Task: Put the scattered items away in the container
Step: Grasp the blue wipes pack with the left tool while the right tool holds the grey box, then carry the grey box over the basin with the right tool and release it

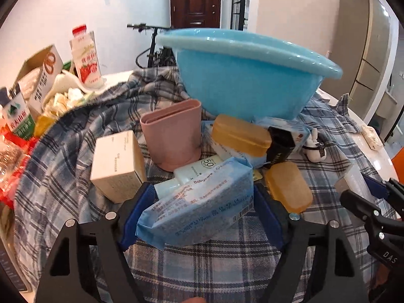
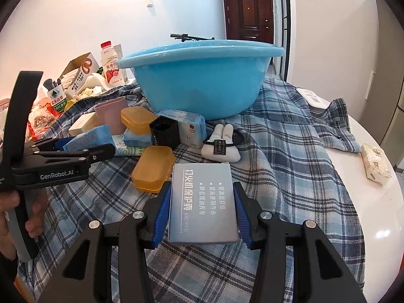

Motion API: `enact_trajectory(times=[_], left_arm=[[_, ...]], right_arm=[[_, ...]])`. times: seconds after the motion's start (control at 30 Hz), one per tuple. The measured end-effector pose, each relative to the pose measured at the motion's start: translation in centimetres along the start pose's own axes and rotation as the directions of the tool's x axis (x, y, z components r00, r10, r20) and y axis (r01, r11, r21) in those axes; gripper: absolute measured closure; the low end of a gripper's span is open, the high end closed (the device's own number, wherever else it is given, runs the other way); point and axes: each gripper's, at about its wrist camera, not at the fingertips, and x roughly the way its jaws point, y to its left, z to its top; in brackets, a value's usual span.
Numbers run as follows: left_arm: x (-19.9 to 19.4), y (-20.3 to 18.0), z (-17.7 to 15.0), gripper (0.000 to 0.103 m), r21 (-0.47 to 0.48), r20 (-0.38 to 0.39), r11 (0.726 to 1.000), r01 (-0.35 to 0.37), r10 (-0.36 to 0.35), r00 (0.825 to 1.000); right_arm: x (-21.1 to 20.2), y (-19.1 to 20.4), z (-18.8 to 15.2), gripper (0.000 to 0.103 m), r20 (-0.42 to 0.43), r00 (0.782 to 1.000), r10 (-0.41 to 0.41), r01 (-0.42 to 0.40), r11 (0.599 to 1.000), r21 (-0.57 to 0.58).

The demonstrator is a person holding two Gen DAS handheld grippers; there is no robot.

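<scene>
A blue plastic basin (image 1: 247,75) (image 2: 202,75) stands on a plaid cloth (image 1: 227,257). My left gripper (image 1: 202,199) is shut on a blue wipes pack (image 1: 199,202), which also shows in the right wrist view (image 2: 85,139). My right gripper (image 2: 202,189) is shut on a grey flat box (image 2: 203,204). In front of the basin lie a pink cup (image 1: 174,133), a white carton (image 1: 117,164), two amber cases (image 1: 240,135) (image 1: 287,186), a sunscreen bottle (image 1: 192,171), a black box (image 2: 164,132) and a white plush toy (image 2: 222,144).
Snack boxes, a milk bottle (image 1: 87,58) and bags crowd the left of the table. A white packet (image 2: 376,164) lies near the table's right edge (image 2: 378,214). A door and bicycle stand behind.
</scene>
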Motion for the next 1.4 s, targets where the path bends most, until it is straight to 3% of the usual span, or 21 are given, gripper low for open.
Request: enact_trajectory(times=[0.17,0.57,0.9,1.4], left_arm=[[-1.1,-0.5,0.0,0.026,0.030,0.038,0.999,-0.016,0.015,0.999],[-4.8,-0.1,1.1,0.026,0.034,0.127,0.999,0.023,-0.027,0.991],[-7.8,0.9,3.3,0.026,0.024,0.220,0.998,0.065,-0.069,0.973],[-11.2,1.9,9.1,0.026,0.028,0.341,0.998,0.052,-0.059,0.938]], right_arm=[[0.1,0.2,0.1,0.054,0.000,1.000,0.003,-0.003,1.000,-0.002],[-0.6,0.3,1.3,0.054,0.020,0.999,-0.037,0.037,0.999,0.011],[-4.2,1.9,5.5,0.054,0.112,0.990,-0.087,0.090,0.996,-0.027],[-6.5,3.8,12.8,0.054,0.210,0.975,-0.070,0.082,0.996,-0.047]])
